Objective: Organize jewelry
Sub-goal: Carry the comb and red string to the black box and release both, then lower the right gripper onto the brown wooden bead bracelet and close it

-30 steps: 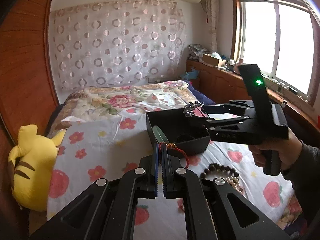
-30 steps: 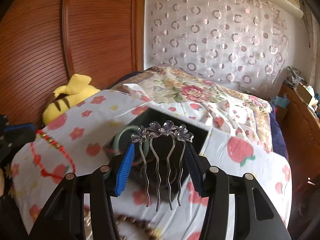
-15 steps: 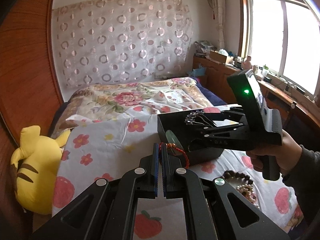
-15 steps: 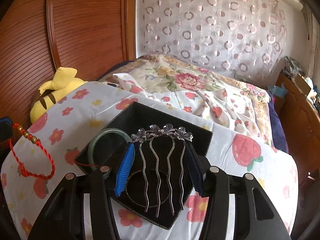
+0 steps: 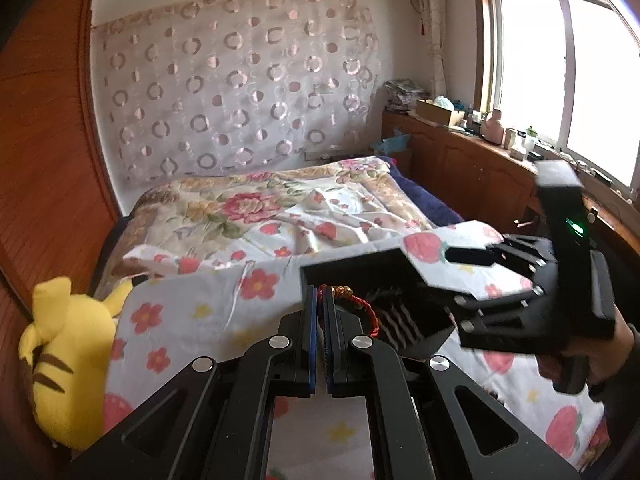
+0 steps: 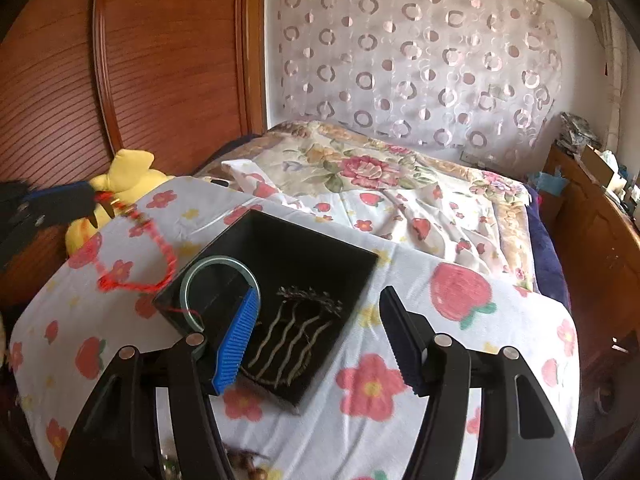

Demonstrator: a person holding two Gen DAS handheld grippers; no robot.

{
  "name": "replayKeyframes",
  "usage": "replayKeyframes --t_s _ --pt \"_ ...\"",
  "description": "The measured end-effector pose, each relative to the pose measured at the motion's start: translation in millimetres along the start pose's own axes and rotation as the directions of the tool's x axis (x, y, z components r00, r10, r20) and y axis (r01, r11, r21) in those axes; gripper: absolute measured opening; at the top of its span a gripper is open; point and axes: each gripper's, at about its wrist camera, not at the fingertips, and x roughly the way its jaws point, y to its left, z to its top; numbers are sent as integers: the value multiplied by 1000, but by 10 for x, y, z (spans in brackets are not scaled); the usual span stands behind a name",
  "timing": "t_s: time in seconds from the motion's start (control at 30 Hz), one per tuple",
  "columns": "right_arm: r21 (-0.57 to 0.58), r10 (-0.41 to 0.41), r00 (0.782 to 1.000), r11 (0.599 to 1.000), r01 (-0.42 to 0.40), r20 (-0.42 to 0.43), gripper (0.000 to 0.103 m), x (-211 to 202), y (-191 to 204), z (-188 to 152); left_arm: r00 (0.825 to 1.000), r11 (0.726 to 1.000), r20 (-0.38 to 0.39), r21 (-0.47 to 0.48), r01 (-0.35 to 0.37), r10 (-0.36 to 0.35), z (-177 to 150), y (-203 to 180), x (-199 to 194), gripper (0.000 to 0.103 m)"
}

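Right gripper (image 6: 320, 340) jaws just opening, empty, above box (image 6: 344, 304) rim; left gripper (image 5: 319, 300) pinching red bracelet (image 5: 366, 312).

A flowered bedsheet (image 6: 420, 280) carries a black box (image 6: 280, 240) and yellow plush (image 6: 128, 172).

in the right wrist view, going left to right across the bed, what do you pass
left gripper → red string bracelet → green bangle → hair comb → big strawberry print
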Motion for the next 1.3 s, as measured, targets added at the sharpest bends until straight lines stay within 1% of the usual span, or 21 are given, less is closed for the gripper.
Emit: replayKeyframes --t_s 0.17,0.27,0.37,0.53,0.57,0.6,0.67,0.8,0.83,0.87,0.9,0.97,1.1,1.13,1.2,1.3 --pt "8 5 1000 1000 -5 14 65 -168 -73 -93 1000 1000 -21 -1 3 -3 105 -97 252 2" --pt "8 11 1000 1000 -11 20 65 -260 -112 -176 999 1000 -47 -2 9 -9 132 -141 424 2" --pt "4 11 1000 1000 -11 19 65 -325 -132 -259 997 1000 -73 4 4 -4 124 -174 602 2" --pt "4 15 1000 1000 -15 14 66 -392 -147 -402 995 1000 -101 7 6 -5 75 -222 752 2" --pt "5 18 1000 1000 -18 14 65 -404 -147 -432 995 1000 -100 15 2 0 52 -239 755 4" --pt "7 23 1000 1000 -23 13 66 -413 -144 -477 995 1000 -102 19 0 2 43 -257 754 8" --pt "8 29 1000 1000 -29 9 65 -426 -137 -554 995 999 -102 32 2 2 9 -292 734 33" --pt "14 40 999 999 -40 1 65 -450 -98 -680 997 999 -79 32 12 -10 -79 -308 594 53" --pt "18 45 999 999 -45 -1 65 -458 -91 -717 997 999 -75 29 15 -13 -95 -303 567 63" --pt "21 50 999 999 -50 -3 65 -463 -87 -753 998 999 -67 27 19 -17 -118 -294 525 69" --pt "23 55 998 998 -55 -7 65 -462 -82 -777 998 1000 -58 24 20 -19 -145 -284 474 71" --pt "22 69 997 997 -69 -22 65 -449 -72 -839 999 1000 -42 14 16 -16 -205 -259 375 85" --pt "3 85 994 996 -85 -62 58 -380 -4 -932 1000 1000 -5 11 19 -19 -331 -232 211 95" --pt "-5 88 993 996 -88 -75 57 -355 23 -958 1000 1000 -1 12 17 -17 -357 -232 185 95" --pt "-17 96 991 995 -98 -97 51 -318 70 -1000 1000 1000 4 18 23 -23 -427 -235 135 95" --pt "-31 103 987 994 -107 -122 46 -271 129 -1052 1000 999 2 33 31 -31 -576 -204 61 95"
